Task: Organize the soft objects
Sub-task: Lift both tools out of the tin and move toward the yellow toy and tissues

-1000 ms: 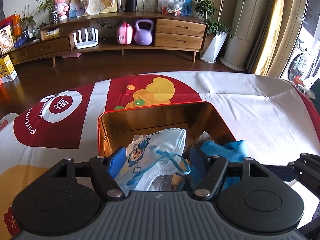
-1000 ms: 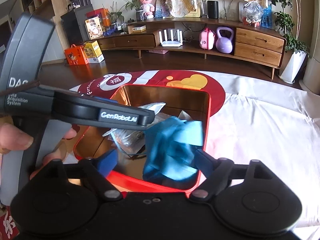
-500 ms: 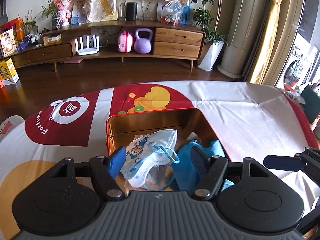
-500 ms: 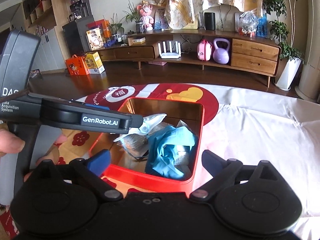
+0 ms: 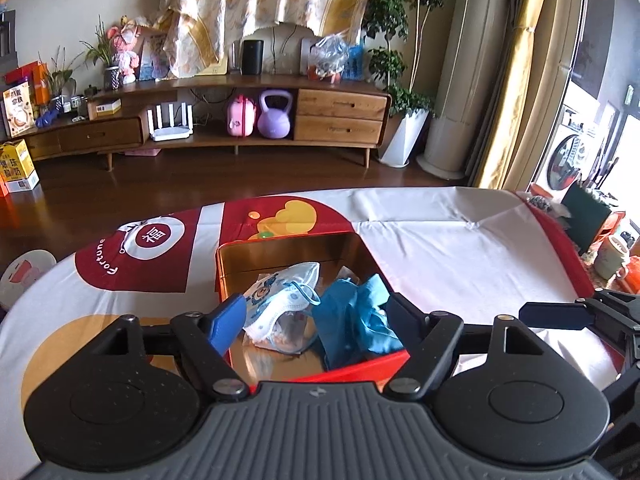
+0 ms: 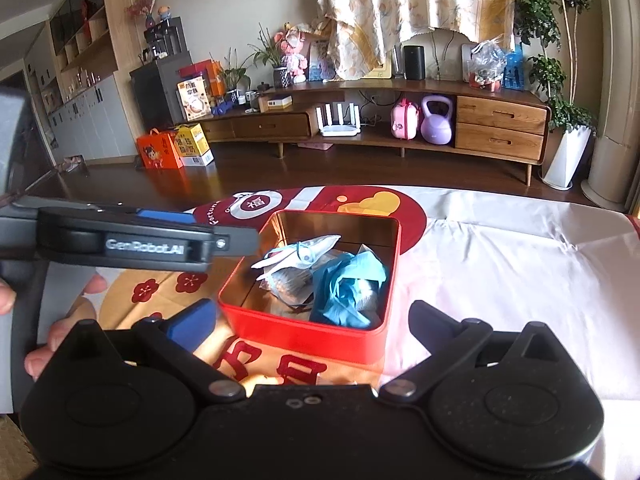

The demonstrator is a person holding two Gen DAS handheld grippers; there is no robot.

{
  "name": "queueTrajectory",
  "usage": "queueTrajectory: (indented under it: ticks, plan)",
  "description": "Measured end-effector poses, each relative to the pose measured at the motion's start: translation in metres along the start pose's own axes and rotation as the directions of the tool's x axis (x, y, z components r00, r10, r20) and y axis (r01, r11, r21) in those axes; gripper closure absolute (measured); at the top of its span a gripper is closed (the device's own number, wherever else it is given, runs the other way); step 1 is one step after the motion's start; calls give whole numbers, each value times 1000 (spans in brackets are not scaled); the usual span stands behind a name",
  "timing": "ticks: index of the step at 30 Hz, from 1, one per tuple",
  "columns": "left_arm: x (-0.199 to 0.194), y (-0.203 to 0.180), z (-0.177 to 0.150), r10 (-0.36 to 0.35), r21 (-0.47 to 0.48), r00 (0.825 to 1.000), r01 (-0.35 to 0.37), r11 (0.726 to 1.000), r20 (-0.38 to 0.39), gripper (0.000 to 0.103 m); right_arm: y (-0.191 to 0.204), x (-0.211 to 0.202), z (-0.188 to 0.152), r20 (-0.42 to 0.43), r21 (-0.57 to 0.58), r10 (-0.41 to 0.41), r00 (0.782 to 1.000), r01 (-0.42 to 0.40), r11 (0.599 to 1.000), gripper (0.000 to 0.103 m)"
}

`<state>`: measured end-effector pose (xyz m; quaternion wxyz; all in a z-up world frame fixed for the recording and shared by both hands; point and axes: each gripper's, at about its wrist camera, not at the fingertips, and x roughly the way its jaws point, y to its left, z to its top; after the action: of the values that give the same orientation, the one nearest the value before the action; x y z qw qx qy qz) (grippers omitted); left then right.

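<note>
Clearance is what this step calls for, as I judge it: both my claws sit above the red tin (image 6: 320,336) with nothing in them, so they should lift straight away without snagging a strap or dragging cloth over the rim. On the left, my left gripper (image 5: 316,312) has its jaws opening, nothing between the pads; the mask's ear loop lies just beyond the blue fingertip (image 5: 228,320), so I would keep that finger high. On the right, my right gripper (image 6: 312,316) is spreading to its widest, jaws opening and empty, hanging over the near wall of the tin, and it should not knock that wall. The soft things lie inside the tin, which stands on the printed tablecloth (image 6: 500,264). To the left in the tin is a white face mask (image 5: 280,300) with a cartoon print and blue loops, lying on a crinkled clear wrapper. Beside it on the right, touching, is a blue cloth (image 6: 348,288), bunched and folded, its top about level with the rim.
</note>
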<state>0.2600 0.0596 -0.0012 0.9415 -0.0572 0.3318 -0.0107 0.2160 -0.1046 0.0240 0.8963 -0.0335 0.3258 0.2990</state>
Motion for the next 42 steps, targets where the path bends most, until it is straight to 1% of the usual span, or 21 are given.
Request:
queueTrajectory:
  ticks: [3,10,13,17,22,28,35,42]
  plan:
    - [-15,-3,-5,2,6,1000,-2,1000,18,22,2,-12,-4,10,1,3,1000,-3,1000,1]
    - [-44,-4,-22,-22,4,999,22,1000,34,21,0,-32,-16,30,11,-12,999,12,1000,0]
    - [-51,-4,-32,-19,-4,999,20,1000,36,19,-2,-39,-23,34,27,-22,999,21,999,0]
    - [-59,0,-46,-22,-37,999,23,999,32,18,-5,-47,-32,39,41,-30,999,29,999,0]
    - [-63,2,-63,1,-43,999,0,999,33,18,-7,-53,-48,41,46,-67,997,65,997,0]
    - [-60,6,-86,-9,-56,1000,11,998,21,18,-12,-46,-73,15,40,-131,991,131,991,0]
    - [-43,10,-111,9,-71,999,-11,997,-37,18,-24,-32,-97,-37,75,-164,986,167,983,0]
    - [-23,14,-130,32,-72,995,-39,997,-91,18,-37,-16,-111,-82,110,-195,977,203,973,1]
